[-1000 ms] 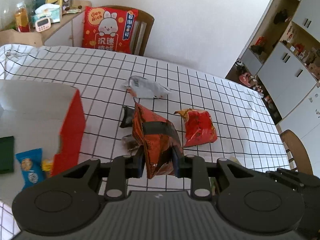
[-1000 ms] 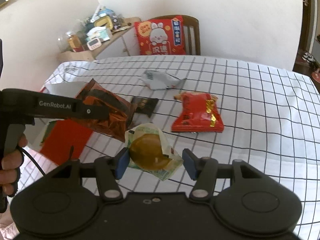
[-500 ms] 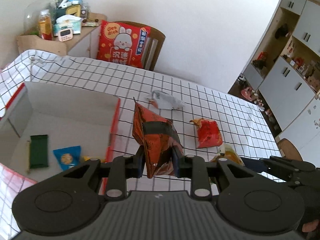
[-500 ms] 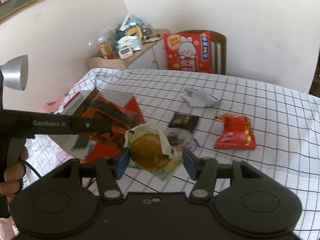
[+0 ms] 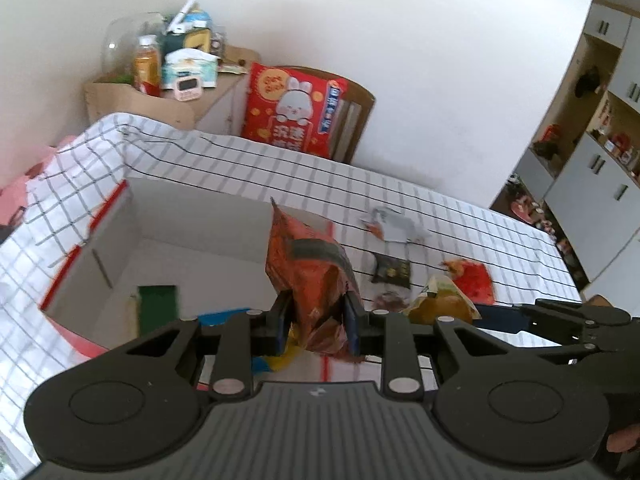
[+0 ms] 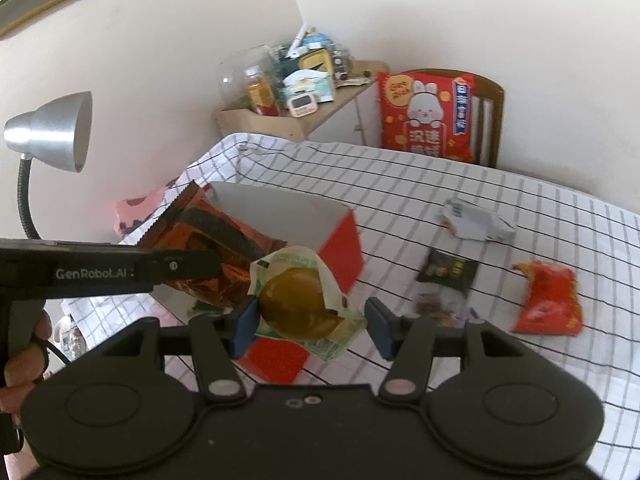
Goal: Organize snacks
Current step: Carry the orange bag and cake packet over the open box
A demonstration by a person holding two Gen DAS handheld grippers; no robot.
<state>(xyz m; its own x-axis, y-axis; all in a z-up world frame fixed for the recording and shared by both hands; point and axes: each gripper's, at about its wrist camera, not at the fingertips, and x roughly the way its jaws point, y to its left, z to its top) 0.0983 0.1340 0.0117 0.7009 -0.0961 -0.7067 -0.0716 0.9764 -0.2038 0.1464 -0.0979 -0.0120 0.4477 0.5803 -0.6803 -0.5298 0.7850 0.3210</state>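
My left gripper [image 5: 316,316] is shut on an orange-brown snack bag [image 5: 304,264], held upright over the near right corner of the red box with white inside [image 5: 120,240]. My right gripper [image 6: 308,320] is shut on a round brown pastry in a clear green-and-white wrapper [image 6: 296,304], hanging beside the box's red corner [image 6: 340,256]. In the right wrist view the left gripper's arm [image 6: 120,272] crosses in from the left with the orange bag [image 6: 208,248]. A green packet [image 5: 157,308] and a blue one [image 5: 224,316] lie in the box.
On the checked cloth lie a white packet [image 6: 476,222], a dark packet [image 6: 448,270], a small clear packet [image 6: 436,306] and a red bag [image 6: 548,300]. A chair with a red rabbit cushion [image 6: 428,116] stands behind the table. A desk lamp [image 6: 48,132] rises at left.
Both grippers have risen and moved left with their snacks, away from the loose packets and over toward the box. The whole box has come into the left wrist view.
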